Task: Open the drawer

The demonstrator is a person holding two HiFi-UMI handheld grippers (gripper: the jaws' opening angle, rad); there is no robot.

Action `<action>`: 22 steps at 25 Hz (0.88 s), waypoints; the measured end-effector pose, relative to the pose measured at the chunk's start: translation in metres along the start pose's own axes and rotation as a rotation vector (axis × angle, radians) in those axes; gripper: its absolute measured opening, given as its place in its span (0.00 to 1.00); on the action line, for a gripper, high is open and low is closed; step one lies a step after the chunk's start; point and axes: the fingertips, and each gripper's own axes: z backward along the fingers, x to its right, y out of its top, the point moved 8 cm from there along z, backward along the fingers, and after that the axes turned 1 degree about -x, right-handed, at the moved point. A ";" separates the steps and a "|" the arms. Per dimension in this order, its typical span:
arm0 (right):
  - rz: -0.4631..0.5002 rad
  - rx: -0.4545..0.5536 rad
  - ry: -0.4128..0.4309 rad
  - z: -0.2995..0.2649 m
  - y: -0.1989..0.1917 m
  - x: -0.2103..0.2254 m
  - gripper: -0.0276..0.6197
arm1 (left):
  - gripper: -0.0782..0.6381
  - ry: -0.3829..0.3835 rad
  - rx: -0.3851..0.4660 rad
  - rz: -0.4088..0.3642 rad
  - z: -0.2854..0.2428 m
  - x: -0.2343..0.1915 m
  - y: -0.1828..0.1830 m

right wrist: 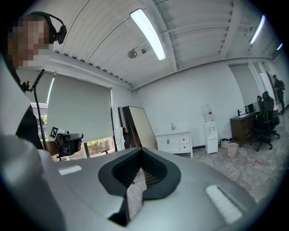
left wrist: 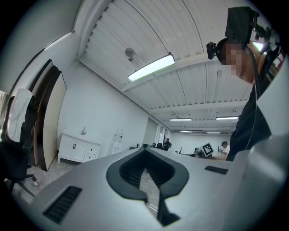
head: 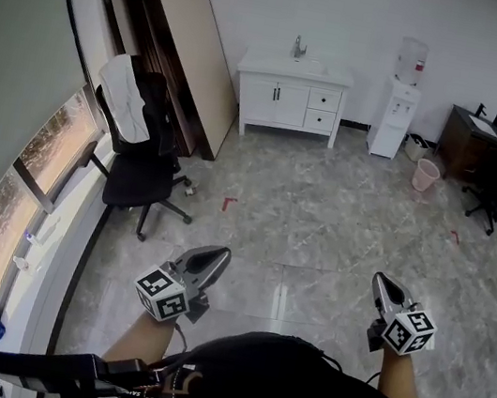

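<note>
A white vanity cabinet (head: 290, 96) with a sink and tap stands against the far wall; two small drawers (head: 322, 109), both closed, sit one above the other at its right side. It also shows small in the left gripper view as the cabinet (left wrist: 77, 148) and in the right gripper view as the cabinet (right wrist: 174, 143). My left gripper (head: 216, 256) and right gripper (head: 381, 285) are held low in front of the person's body, far from the cabinet, across a stretch of floor. Both point roughly level toward it. Each has its jaws together with nothing between them, as the left gripper (left wrist: 145, 168) and right gripper (right wrist: 141, 169) show.
A black office chair (head: 136, 159) with a white cloth stands at the left by the window. Large boards (head: 175, 47) lean on the wall beside the cabinet. A water dispenser (head: 399, 101), a pink bin (head: 426, 175) and a dark desk (head: 473, 142) with chairs stand at the right.
</note>
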 end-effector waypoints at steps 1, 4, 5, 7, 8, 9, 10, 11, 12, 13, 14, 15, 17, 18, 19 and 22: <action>-0.001 0.001 -0.002 -0.010 0.003 -0.004 0.04 | 0.10 -0.002 0.001 -0.001 0.001 -0.010 0.006; 0.002 0.002 0.000 -0.041 0.010 -0.019 0.04 | 0.10 -0.007 0.008 -0.013 0.008 -0.041 0.022; 0.007 0.004 0.003 -0.054 0.012 -0.025 0.04 | 0.10 -0.006 0.012 -0.017 0.012 -0.052 0.027; 0.019 0.010 0.015 -0.079 0.017 -0.037 0.04 | 0.10 0.000 0.016 -0.023 0.019 -0.075 0.036; 0.023 0.012 0.020 -0.091 0.020 -0.043 0.04 | 0.10 0.003 0.016 -0.023 0.022 -0.087 0.040; 0.026 0.015 0.023 -0.102 0.022 -0.048 0.04 | 0.10 0.004 0.016 -0.021 0.025 -0.098 0.044; 0.028 0.016 0.023 -0.113 0.024 -0.053 0.04 | 0.10 0.004 0.016 -0.019 0.027 -0.109 0.047; 0.029 0.018 0.022 -0.124 0.025 -0.057 0.04 | 0.10 0.002 0.015 -0.018 0.029 -0.121 0.049; 0.028 0.021 0.019 -0.134 0.025 -0.061 0.04 | 0.10 -0.001 0.014 -0.020 0.031 -0.131 0.052; 0.027 0.025 0.016 -0.144 0.026 -0.065 0.04 | 0.10 -0.005 0.012 -0.024 0.033 -0.142 0.054; 0.025 0.029 0.012 -0.154 0.027 -0.068 0.04 | 0.10 -0.008 0.011 -0.029 0.035 -0.152 0.057; 0.023 0.032 0.009 -0.164 0.027 -0.071 0.04 | 0.10 -0.010 0.010 -0.033 0.037 -0.162 0.060; 0.017 0.037 0.003 -0.183 0.028 -0.075 0.04 | 0.10 -0.009 0.005 -0.035 0.041 -0.181 0.066; 0.015 0.037 0.001 -0.192 0.027 -0.077 0.04 | 0.10 -0.008 0.002 -0.034 0.043 -0.190 0.067; 0.013 0.036 0.001 -0.200 0.026 -0.079 0.04 | 0.10 -0.008 -0.002 -0.034 0.045 -0.199 0.068; 0.001 0.031 0.003 -0.225 0.020 -0.082 0.04 | 0.10 -0.008 -0.018 -0.036 0.049 -0.219 0.066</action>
